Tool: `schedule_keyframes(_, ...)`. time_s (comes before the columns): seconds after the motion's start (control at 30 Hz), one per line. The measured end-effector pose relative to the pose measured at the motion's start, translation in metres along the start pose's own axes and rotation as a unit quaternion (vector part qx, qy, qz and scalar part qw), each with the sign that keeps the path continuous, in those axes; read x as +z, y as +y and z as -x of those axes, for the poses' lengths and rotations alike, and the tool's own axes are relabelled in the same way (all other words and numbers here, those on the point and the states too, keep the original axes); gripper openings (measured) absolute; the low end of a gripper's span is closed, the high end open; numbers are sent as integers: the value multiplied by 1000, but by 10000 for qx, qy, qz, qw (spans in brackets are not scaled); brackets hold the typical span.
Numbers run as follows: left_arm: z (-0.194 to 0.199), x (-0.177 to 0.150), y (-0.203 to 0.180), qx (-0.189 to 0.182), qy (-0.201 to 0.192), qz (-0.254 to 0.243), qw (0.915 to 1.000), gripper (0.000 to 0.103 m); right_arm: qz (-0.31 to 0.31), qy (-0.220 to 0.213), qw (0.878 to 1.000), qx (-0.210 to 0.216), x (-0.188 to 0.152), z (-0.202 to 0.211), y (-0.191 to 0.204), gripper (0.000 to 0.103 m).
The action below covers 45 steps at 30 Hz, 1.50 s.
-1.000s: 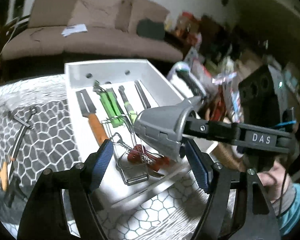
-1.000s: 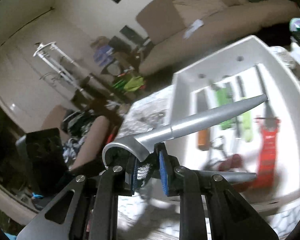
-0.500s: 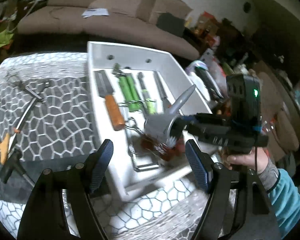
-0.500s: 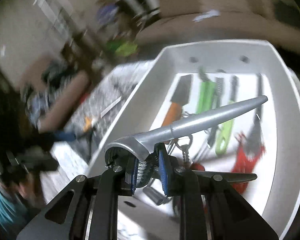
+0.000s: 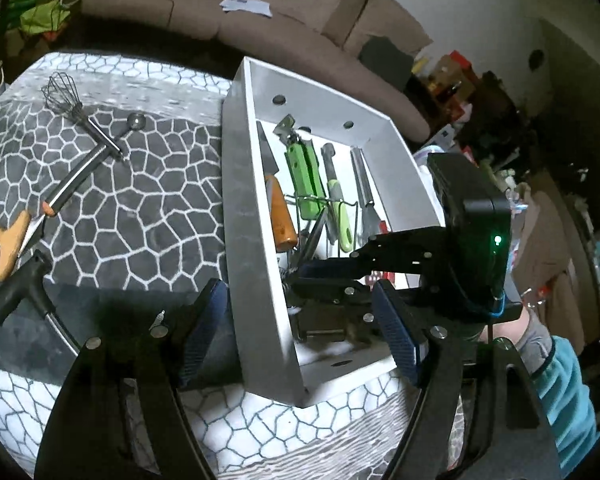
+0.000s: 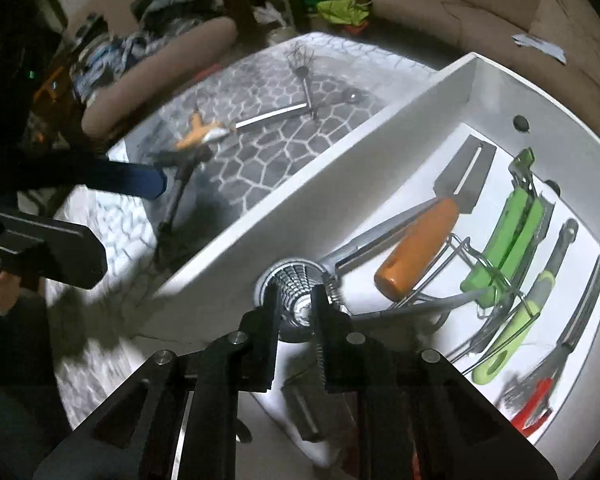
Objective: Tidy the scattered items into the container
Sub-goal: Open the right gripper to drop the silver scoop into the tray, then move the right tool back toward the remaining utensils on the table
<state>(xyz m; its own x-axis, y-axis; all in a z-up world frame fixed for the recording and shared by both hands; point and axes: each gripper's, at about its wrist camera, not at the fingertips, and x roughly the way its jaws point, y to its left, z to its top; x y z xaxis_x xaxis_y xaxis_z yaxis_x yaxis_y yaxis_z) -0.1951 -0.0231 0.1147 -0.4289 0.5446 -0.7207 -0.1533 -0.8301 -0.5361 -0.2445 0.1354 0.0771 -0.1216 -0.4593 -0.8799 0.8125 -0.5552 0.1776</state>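
- The right claw [image 6: 294, 300] is narrowed around the ribbed silver head of a garlic press [image 6: 296, 280], which sits between its two fingers low inside the white tray [image 6: 300, 184].
- The press's silver handle runs forward and to the right of that claw, passing under an orange-handled scraper [image 6: 420, 244].
- Farther right of the right claw, inside the tray, lie a wire masher [image 6: 484, 280], a green can opener [image 6: 508, 232], a green-handled peeler [image 6: 516, 320] and a red tool [image 6: 534, 400] at the far right corner; the red tool is blurred.
- The left claw [image 5: 300, 332] is spread wide and holds nothing; its left finger is outside the tray's near wall [image 5: 252, 240] and its right finger is over the tray's inside.
- Straight ahead of the left claw, the right claw reaches into the tray from the right.
- Ahead and to the left of the left claw, outside the tray on the patterned surface [image 5: 140, 200], lie a whisk [image 5: 72, 108], a long steel tool with an orange collar [image 5: 80, 172], a tan T-shaped handle [image 5: 8, 246] and a black T-shaped handle [image 5: 20, 284].
- A brown sofa [image 5: 260, 8] stands beyond the surface.
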Motion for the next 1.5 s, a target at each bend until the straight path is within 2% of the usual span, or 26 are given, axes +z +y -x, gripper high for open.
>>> schedule_keyframes(0.07,-3,-1,-4,13,60,-60,10000,73,-170,-77,9998,-10,-5,5,-5,15)
schedule_keyframes(0.13,-7,-1,-10,67,141,-164,9997,73,-669,-322,9972,-57,-12,18,-16,16)
schedule_keyframes(0.23,-16,-4,-29,399,214,-636,9969,74,-1827,-922,9786,-192,-40,48,-40,23)
schedule_keyframes(0.27,-20,-5,-38,584,219,-851,9944,76,-2125,-1124,9703,-276,-51,58,-43,41)
schedule_keyframes(0.3,-25,-8,-46,795,232,-1052,9910,78,-2447,-1323,9599,-352,-64,68,-46,64)
schedule_keyframes(0.37,-34,-13,-58,1028,274,-1303,9858,85,-2786,-1547,9467,-469,-81,81,-45,82)
schedule_keyframes(0.47,-45,-22,-74,1104,372,-1475,9822,85,-2836,-1506,9437,-799,-93,90,-35,82)
schedule_keyframes(0.77,-44,-45,-95,1330,489,-1584,9772,85,-2855,-1333,9440,-980,-108,105,-10,86)
schedule_keyframes(1.2,-8,-78,-141,1326,407,-1820,9735,86,-2926,-1722,9347,-1047,-140,149,39,88)
schedule_keyframes(1.4,18,-99,-160,1385,272,-1998,9696,86,-2737,-2072,9299,-1320,-151,174,79,88)
schedule_keyframes(1.5,33,-111,-167,1536,84,-2124,9650,92,-2627,-2233,9284,-1389,-155,186,102,90)
